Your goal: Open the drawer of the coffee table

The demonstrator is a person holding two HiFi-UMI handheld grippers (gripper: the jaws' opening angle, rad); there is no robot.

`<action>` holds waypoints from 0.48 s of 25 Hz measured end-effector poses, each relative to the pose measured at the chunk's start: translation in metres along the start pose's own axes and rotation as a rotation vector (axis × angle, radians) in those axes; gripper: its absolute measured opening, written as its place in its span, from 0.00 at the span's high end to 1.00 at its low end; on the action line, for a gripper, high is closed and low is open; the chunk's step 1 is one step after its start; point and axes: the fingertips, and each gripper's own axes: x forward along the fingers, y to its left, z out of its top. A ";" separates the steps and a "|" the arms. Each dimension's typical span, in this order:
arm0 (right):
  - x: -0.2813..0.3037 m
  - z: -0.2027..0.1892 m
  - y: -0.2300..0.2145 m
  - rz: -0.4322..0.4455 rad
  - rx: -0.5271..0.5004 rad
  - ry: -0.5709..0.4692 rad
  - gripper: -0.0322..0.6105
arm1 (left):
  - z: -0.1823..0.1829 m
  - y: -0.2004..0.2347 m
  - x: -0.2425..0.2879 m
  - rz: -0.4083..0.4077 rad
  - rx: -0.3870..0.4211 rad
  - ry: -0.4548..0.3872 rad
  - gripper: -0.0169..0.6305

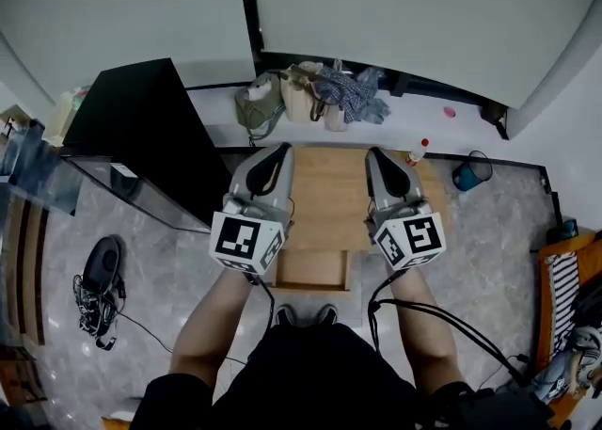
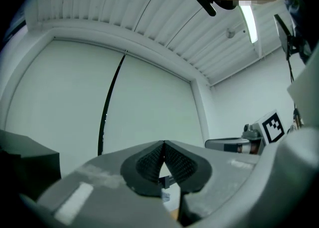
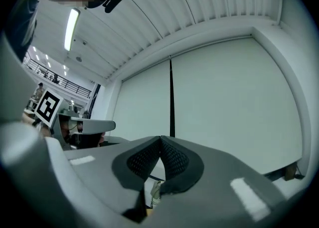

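Note:
The wooden coffee table (image 1: 329,183) stands on the floor straight below me. Its drawer (image 1: 310,270) is pulled out toward my feet and shows a bare wooden inside. Both grippers are held up high above the table, apart from it and side by side. My left gripper (image 1: 282,148) is shut with nothing in it; in the left gripper view its pads (image 2: 149,164) meet at the tips against the white wall. My right gripper (image 1: 373,151) is likewise shut and empty, and the right gripper view shows its pads (image 3: 174,161) closed together.
A black cabinet (image 1: 141,127) and a glass-topped stand (image 1: 132,188) sit left of the table. Bags and cloth (image 1: 310,89) lie by the wall behind it. A black device with cables (image 1: 99,273) is on the floor at left, a blue bucket (image 1: 467,174) at right.

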 end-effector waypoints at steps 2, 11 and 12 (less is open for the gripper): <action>0.001 0.017 0.006 0.001 -0.030 -0.022 0.95 | 0.020 -0.001 -0.001 -0.014 0.021 -0.038 0.97; -0.007 0.072 0.029 -0.003 -0.162 -0.086 0.95 | 0.077 -0.011 -0.008 -0.054 0.072 -0.157 0.97; -0.009 0.073 0.030 -0.006 -0.165 -0.083 0.95 | 0.077 -0.011 -0.009 -0.055 0.073 -0.158 0.97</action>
